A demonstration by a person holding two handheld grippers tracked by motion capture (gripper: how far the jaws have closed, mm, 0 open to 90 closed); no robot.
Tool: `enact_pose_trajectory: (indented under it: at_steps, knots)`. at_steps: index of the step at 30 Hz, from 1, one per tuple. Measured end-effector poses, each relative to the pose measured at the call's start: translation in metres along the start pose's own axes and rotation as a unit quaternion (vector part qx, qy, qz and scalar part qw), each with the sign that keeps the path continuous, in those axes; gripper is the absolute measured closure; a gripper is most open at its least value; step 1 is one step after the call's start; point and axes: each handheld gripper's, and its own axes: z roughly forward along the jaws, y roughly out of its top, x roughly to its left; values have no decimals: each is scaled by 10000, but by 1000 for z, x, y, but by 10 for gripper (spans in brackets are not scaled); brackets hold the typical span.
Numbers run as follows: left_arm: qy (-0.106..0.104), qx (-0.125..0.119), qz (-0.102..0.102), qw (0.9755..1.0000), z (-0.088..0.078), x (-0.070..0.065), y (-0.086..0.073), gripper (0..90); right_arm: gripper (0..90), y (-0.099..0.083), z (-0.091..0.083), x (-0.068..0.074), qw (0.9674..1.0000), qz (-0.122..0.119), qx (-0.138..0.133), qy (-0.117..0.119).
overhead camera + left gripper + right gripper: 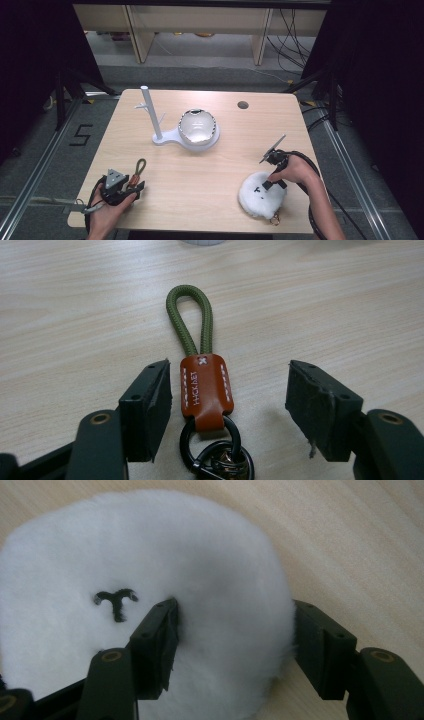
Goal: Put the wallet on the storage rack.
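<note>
Two tools working: left tool spreading wide around the green-and-orange keychain lying on the tabletop; right tool straddling, not yet pinching, the fluffy white plush near the front edge.

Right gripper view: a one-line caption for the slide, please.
Right claw straddles the edge of a white fluffy plush on the wooden table, one jaw sunk into fur.

We look along our right gripper onto a round, fluffy white plush pad lying on the pale wooden table. Our jaws stand wide: one presses into the fur near a small black Y-shaped mark, the other sits at the pad's edge, a section of fluff between them.
</note>
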Motion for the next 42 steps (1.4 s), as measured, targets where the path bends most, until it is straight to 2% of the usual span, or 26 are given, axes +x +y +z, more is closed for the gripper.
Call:
enact_pose_trajectory:
  at_steps: [1, 2, 6, 7, 8, 9, 10, 11, 14, 15, 16, 17, 19, 20, 21, 24, 27, 30, 32, 33, 34, 35, 38, 39, 42]
  knots:
    - [-1, 0, 0, 10000, 0, 0, 0, 344, 409, 0, 1, 0, 10000, -30, -9, -4]
    - [-3, 1, 1, 10000, 0, 0, 0, 345, 414, 1, 2, 2, 9999, 83, -28, 108]
    - [-3, 0, 0, 10000, 0, 0, 0, 347, 428, 0, 2, 2, 9999, 41, -50, 125]
    - [6, -1, 3, 10000, 0, 0, 0, 347, 435, 0, 2, 3, 10000, 1, -5, -55]
    - [6, -1, 3, 10000, 0, 0, 0, 348, 452, 0, 2, 7, 10000, 100, -4, 0]
    - [37, 16, -11, 10000, 0, -1, 0, 349, 457, 1, 2, 8, 10000, 67, 17, -4]
    - [42, 31, 10, 10000, 0, -1, 0, 350, 466, 2, 3, 11, 9999, 139, 10, -44]
    - [19, -9, -9, 10000, 0, -1, 0, 351, 477, 2, 3, 10, 9999, 37, 70, -64]
    - [-14, -24, -18, 10000, 0, 0, 0, 351, 506, 3, 3, 13, 9998, 68, 111, -145]
    - [-7, -19, -5, 10000, 0, 0, 0, 352, 556, 3, 4, 13, 9994, -134, 175, -282]
    - [-8, -20, -2, 10000, 0, 0, 0, 352, 556, 3, 4, 13, 9994, -134, 175, -282]
    - [-8, -42, -18, 10000, 0, 0, 0, 353, 621, 5, 3, 18, 9996, -92, 203, -198]
    - [-5, -18, 19, 10000, 0, 0, 0, 354, 648, 5, 2, 20, 9996, -95, 205, -149]
    - [8, -11, 22, 10000, 0, -1, 0, 355, 682, 3, 1, 23, 9996, -119, 191, -197]
    - [-10, -10, 20, 10000, 0, 0, 0, 356, 722, 2, 0, 26, 9989, -270, 104, -371]
    - [10, -15, 26, 10000, 0, -1, 0, 357, 752, 1, -2, 29, 9984, -348, 70, -432]
    - [-5, -67, -31, 10000, -1, 0, 0, 362, 774, -6, -5, 33, 9972, -383, -328, -547]
    - [-24, -100, -87, 9999, -1, 2, 0, 367, 777, -15, -15, 39, 9952, -179, -837, -477]
    - [-25, -105, -88, 9999, -1, 1, 0, 367, 777, -17, -19, 40, 9948, -139, -900, -450]
    - [-8, -67, -56, 10000, -2, 1, 0, 367, 778, -21, -27, 42, 9930, -37, -1120, -377]
    - [-8, -67, -56, 10000, -2, 1, 0, 367, 778, -21, -27, 42, 9930, -37, -1120, -377]
    - [-10, -108, -59, 9999, -2, 0, 0, 367, 778, -24, -34, 42, 9901, -7, -1361, -334]
    - [-27, -108, -57, 9999, -1, 1, 0, 367, 778, -25, -40, 43, 9884, 5, -1476, -349]
    - [-13, -70, -56, 10000, -2, 1, 0, 367, 779, -25, -42, 44, 9873, 43, -1559, -312]
    - [-17, -106, -111, 9999, -2, 2, 0, 367, 779, -25, -51, 45, 9821, 118, -1825, -444]
